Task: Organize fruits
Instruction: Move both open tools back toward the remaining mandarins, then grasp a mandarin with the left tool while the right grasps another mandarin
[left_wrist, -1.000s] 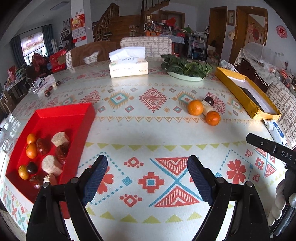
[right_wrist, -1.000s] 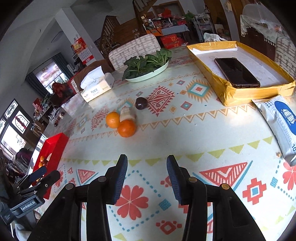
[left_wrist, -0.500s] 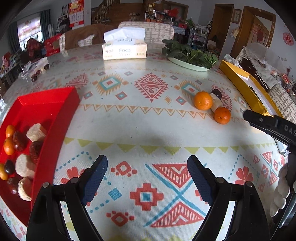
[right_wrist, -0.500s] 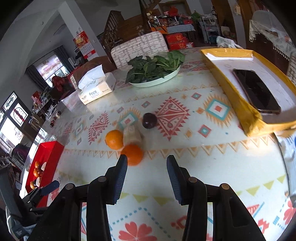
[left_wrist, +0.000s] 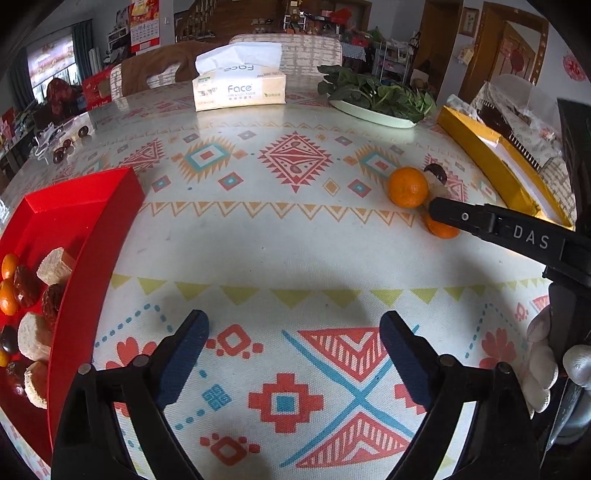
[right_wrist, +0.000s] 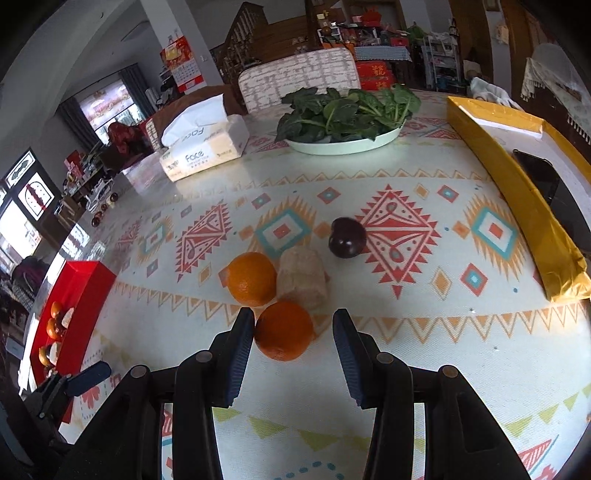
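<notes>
Four loose pieces lie together on the patterned tablecloth, well apart from the red tray: two oranges, a pale beige chunk and a dark plum. Taking the beige chunk as the landmark, the far orange touches its left side, the near orange sits just in front of it toward the camera, and the plum lies beyond it to the right, close by but apart.

The right gripper points down at the near orange with its jaws partly open. The fruit sits at the mouth of the gap, its left side right against the left pad, while the right pad stands clear of it; nothing is gripped. In the left wrist view the same tool reaches in from the right as a black bar over that orange.

The left gripper hovers over bare cloth between the red tray and the beige chunk, its jaws opening wide with nothing between them.

Inside the tray lie small oranges, dark red fruits and more beige chunks. Beyond the beige chunk stand a tissue box and a plate of leafy greens; to its right runs a yellow box.
</notes>
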